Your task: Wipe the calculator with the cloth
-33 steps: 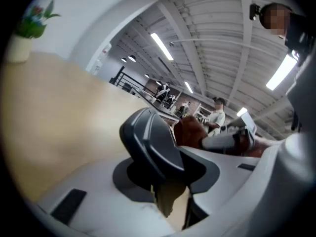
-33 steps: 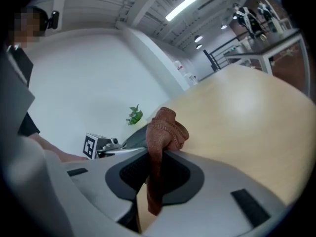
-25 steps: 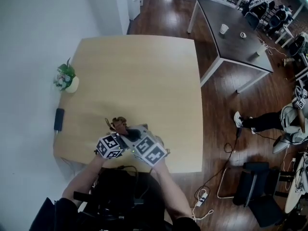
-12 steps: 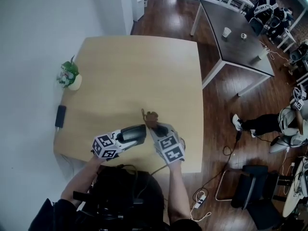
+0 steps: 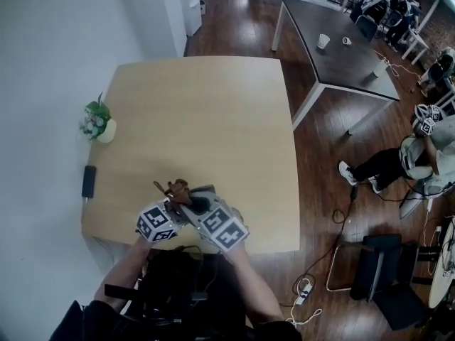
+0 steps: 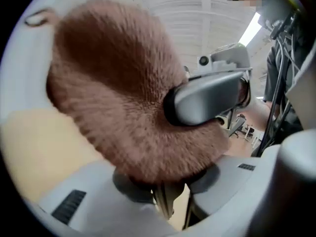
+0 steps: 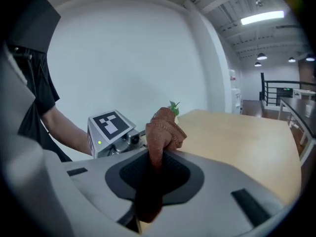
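Looks like we're mid-wipe here. The right gripper (image 7: 153,169) is clenched on the brown cloth (image 7: 165,127), which sticks up out of its jaws in a bunch. The left gripper (image 6: 165,195) is clamped on something thin seen edge-on. I'm pretty sure that's the calculator (image 5: 198,204), held over the near part of the wooden table (image 5: 213,105), right in front of the person. In the left gripper view the fuzzy cloth is spread right over it, so I'd call this the rubbing step itself.

Next move, I reckon: drag the cloth across the calculator's face with the left pinching firmly, so the thing doesn't twist out.

Around it there's a little potted plant (image 5: 97,119) and a black slab-like gadget (image 5: 88,180) by the table's left edge, both well apart from the action. Nothing's really in the way. The two grippers are just crowded close together.
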The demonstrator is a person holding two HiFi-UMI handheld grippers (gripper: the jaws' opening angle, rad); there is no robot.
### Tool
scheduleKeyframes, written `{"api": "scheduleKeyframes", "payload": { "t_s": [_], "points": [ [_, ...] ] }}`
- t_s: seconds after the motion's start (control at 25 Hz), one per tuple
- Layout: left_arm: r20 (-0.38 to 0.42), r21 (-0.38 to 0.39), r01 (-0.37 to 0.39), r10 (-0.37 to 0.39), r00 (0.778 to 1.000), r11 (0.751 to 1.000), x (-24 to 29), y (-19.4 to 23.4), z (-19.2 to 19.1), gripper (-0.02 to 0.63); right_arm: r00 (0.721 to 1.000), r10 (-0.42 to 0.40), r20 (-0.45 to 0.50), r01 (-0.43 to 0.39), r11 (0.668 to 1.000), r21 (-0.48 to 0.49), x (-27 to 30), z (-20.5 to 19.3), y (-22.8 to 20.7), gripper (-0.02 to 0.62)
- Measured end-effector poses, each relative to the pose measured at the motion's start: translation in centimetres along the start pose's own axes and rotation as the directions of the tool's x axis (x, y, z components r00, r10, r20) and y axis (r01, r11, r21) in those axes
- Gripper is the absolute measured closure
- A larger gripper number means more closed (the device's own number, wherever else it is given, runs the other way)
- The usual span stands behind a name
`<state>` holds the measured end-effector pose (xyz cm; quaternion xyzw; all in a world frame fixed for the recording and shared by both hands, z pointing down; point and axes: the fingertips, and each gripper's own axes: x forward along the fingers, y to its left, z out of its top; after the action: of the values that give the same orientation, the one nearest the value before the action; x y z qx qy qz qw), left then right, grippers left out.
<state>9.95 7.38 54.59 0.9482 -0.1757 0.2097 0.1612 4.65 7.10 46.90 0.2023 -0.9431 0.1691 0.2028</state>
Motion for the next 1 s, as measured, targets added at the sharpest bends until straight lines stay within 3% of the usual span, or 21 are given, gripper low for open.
{"api": "scheduleKeyframes", "payload": {
  "t_s": [0.16,0.28,0.36,0.48,0.6,0.68,0.8,1.0],
  "points": [
    [0.055,-0.016,-0.027,0.028,0.998,0.999,-1.2,0.7,0.5,0.474,0.989,-0.144,-0.019,0.145,0.986,0.079,-3.0,-2.7,-5.4,0.53],
    [0.085,-0.035,-0.023,0.026,0.996,0.999,-1.8,0.8,0.7,0.474,0.954,-0.288,-0.088,0.297,0.948,0.113,-5.9,-6.2,-10.0,0.532],
    [0.099,-0.047,-0.018,0.022,0.995,0.999,-1.9,1.0,0.8,0.474,0.94,-0.331,-0.082,0.34,0.93,0.139,-7.6,-6.3,-10.8,0.532],
    [0.093,-0.029,-0.023,0.026,0.995,0.999,-1.6,1.1,0.8,0.474,0.962,-0.273,0.008,0.269,0.952,0.147,-7.5,-2.9,-8.0,0.532],
    [0.076,0.009,-0.02,0.019,0.997,1.0,-1.0,0.6,1.0,0.474,0.986,-0.096,0.139,0.083,0.992,0.097,-4.7,2.1,-2.1,0.532],
    [0.074,0.036,-0.019,0.016,0.997,0.999,-0.8,0.2,1.2,0.474,0.989,-0.007,0.148,0.002,1.0,0.031,-2.3,3.7,1.3,0.531],
    [0.095,0.084,-0.026,0.018,0.995,0.996,-1.1,-0.3,1.7,0.475,0.997,0.008,0.074,-0.005,0.999,-0.038,0.2,3.1,2.7,0.53],
    [0.193,0.046,-0.03,0.02,0.981,0.999,-2.6,0.0,2.6,0.474,0.992,-0.05,0.112,0.047,0.998,0.03,-1.9,2.7,-0.3,0.528]
  ]
}}
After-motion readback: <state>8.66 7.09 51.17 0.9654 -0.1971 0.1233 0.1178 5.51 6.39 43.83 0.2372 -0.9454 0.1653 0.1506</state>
